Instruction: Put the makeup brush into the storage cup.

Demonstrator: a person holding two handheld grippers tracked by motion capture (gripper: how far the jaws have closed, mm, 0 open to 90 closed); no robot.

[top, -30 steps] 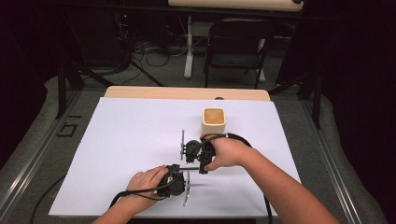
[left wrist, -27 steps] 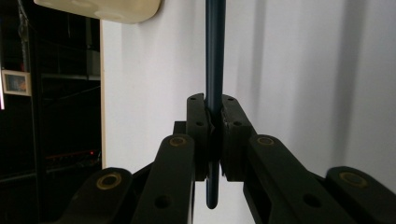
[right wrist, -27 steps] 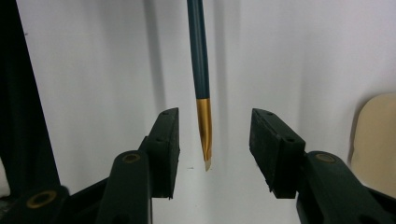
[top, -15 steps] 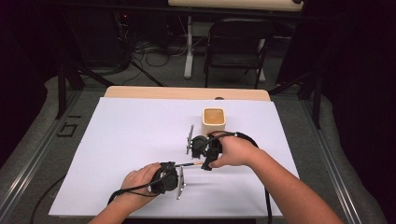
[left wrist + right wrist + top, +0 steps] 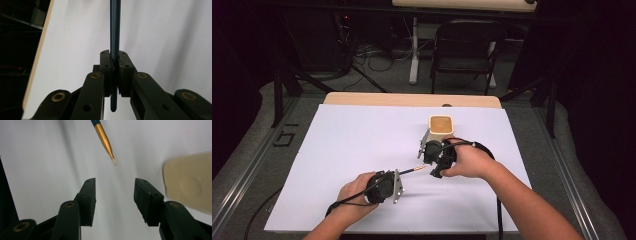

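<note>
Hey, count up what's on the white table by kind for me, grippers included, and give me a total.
Grippers: 2, the left gripper shut on the brush, the right gripper with fingers apart and nothing between them
Thin brushes: 1, the brush, dark blue handle, gold ferrule
Cups: 1, the beige cup
Total: 4

A white-covered wooden table [image 5: 362, 145] stands on grey carpet floor [image 5: 267, 115] in a dim room. Beyond it sit a black folding chair [image 5: 467, 50] and tangled black cables [image 5: 372, 60].
</note>
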